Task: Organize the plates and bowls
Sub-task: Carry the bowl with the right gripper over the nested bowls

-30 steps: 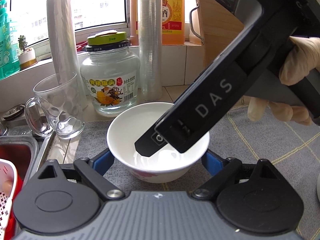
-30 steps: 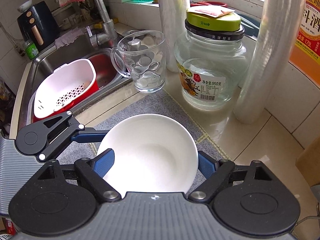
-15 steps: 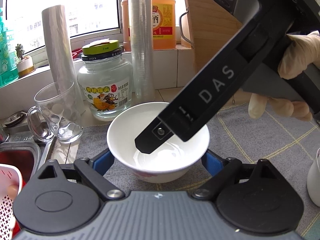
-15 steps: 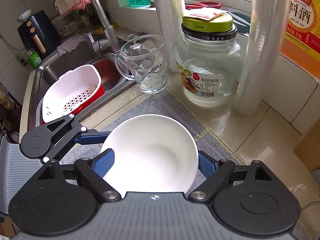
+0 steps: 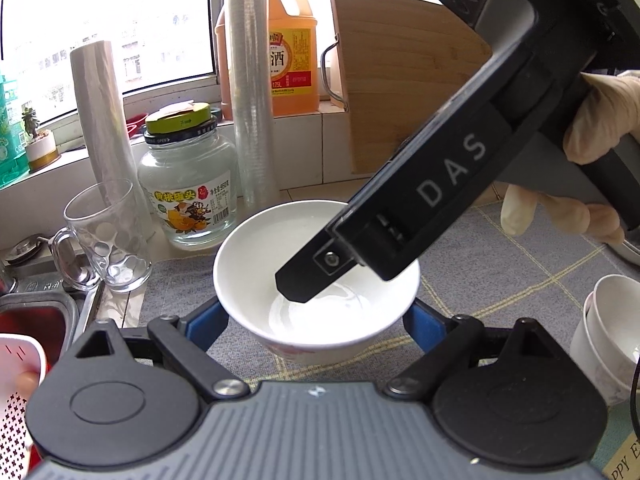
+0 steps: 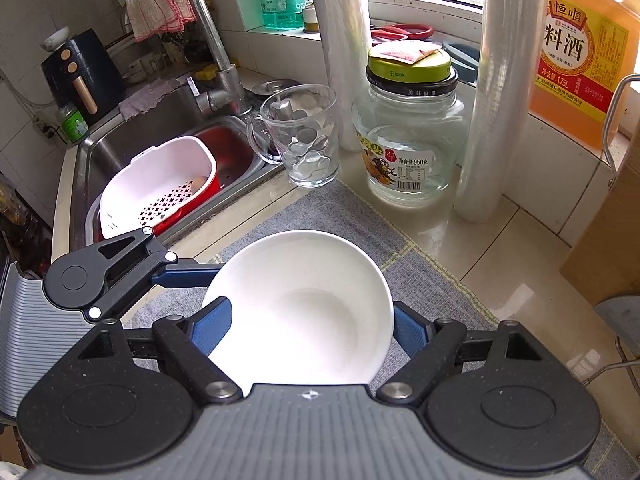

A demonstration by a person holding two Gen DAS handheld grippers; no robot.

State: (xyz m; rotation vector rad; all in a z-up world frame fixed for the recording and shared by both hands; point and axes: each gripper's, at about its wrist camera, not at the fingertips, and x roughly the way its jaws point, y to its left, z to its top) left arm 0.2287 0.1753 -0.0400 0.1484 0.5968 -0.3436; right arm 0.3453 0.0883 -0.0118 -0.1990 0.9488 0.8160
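Bowl [image 6: 298, 306] sat between both claws at once, lifted just above the grey mat [image 6: 320, 208] on the tabletop. Left claw [image 5: 316, 318] clamped its sides from one direction; right claw [image 6: 306, 326], jaws having just been closing, gripped its rim crosswise. Stacked bowls [image 5: 608, 328] lay off to the left claw's right, nearer the right hand [image 5: 588, 152].

Our left gripper [image 5: 316, 318] and right gripper [image 6: 312, 326] match: blue fingers [image 5: 208, 322] on black linkage arms with silver screws, round black discs behind them, and a ribbed grey body between. The right gripper's black side reads "DAS" in grey. Our right hand [image 5: 592, 152] wears a pale glove.
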